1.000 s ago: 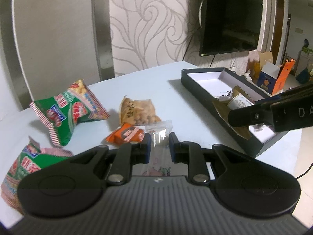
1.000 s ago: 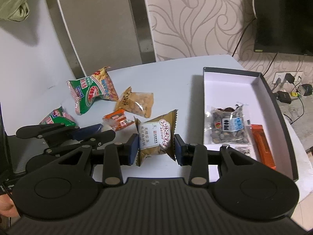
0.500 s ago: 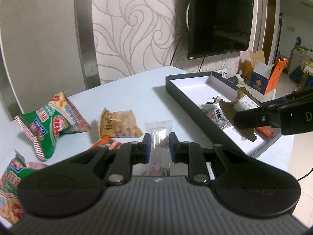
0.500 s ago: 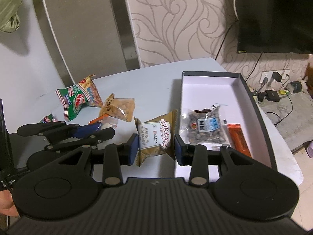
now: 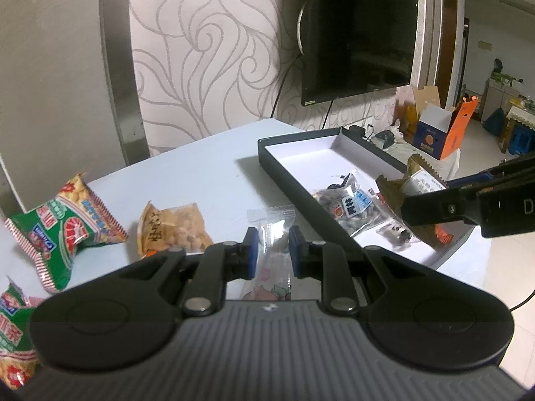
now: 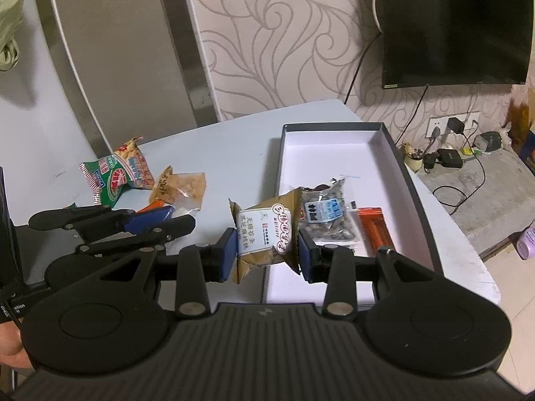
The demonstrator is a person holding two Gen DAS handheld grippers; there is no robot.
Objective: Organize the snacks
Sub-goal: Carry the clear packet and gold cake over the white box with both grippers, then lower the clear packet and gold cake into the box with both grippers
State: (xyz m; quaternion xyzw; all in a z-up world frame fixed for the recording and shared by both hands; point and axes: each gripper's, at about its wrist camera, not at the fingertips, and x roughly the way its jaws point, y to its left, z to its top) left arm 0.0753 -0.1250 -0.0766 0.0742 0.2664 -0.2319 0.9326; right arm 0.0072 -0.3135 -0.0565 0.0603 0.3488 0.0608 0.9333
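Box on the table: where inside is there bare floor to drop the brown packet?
The far half of the box is bare white floor, bordered by its back wall and the seed bag. The near end is crowded: seed bag and orange bar lie side by side. The right claw holds the brown packet over the near left rim.

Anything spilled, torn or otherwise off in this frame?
Nothing stands out. Both grippers hold sealed packets: left gripper a clear packet, right gripper a brown packet at the box edge. No spills visible.
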